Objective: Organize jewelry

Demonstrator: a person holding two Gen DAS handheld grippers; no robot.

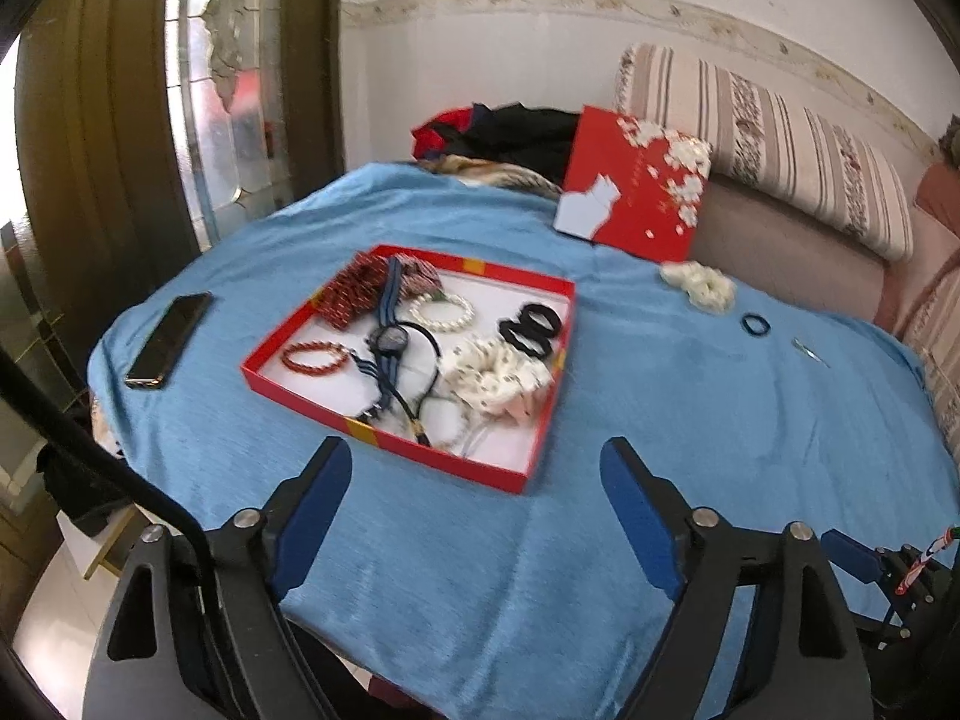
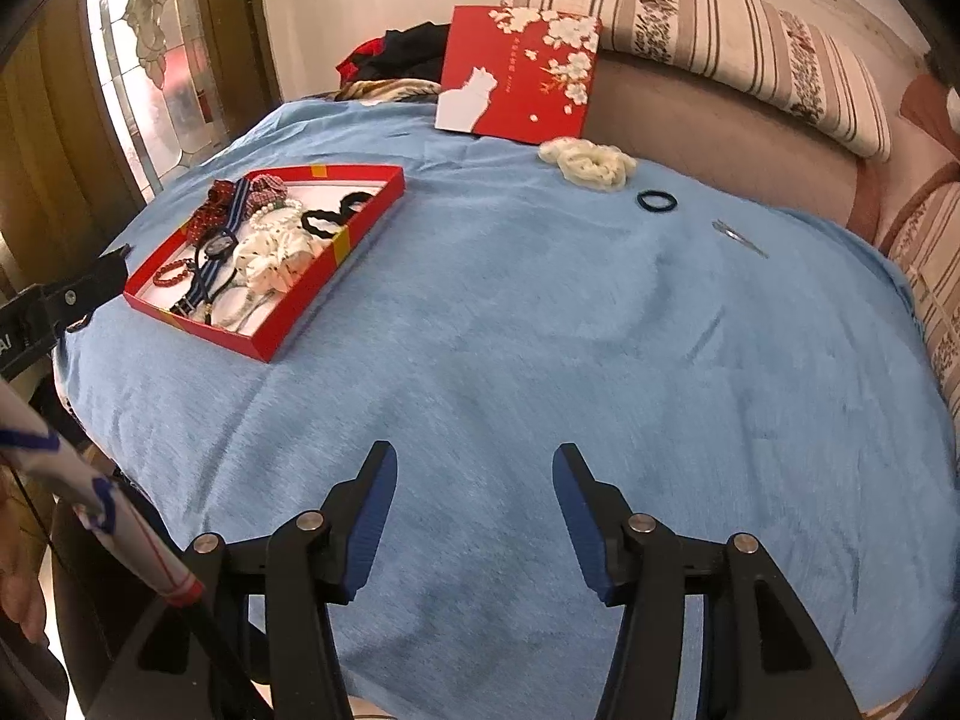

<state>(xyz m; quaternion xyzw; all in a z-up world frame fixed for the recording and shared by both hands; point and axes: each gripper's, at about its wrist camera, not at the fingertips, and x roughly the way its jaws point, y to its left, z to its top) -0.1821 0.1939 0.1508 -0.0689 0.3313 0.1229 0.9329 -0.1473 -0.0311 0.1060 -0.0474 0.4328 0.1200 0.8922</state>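
Right wrist view, one cream scrunchie [image 2: 591,163], one dark hair tie [image 2: 656,200], one hairpin [image 2: 738,238]

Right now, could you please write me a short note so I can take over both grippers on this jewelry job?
Left gripper: open, empty, hovering just in front of the red tray.
Right gripper: open, empty, over bare blue cloth.
Done: the tray already holds bracelets, a watch, black hair ties and a spotted scrunchie.
Left: three things lie loose on the cloth at the far right: a cream scrunchie, a dark hair tie and a small metal pin. The red lid leans against the sofa behind them.
A phone lies left of the tray.
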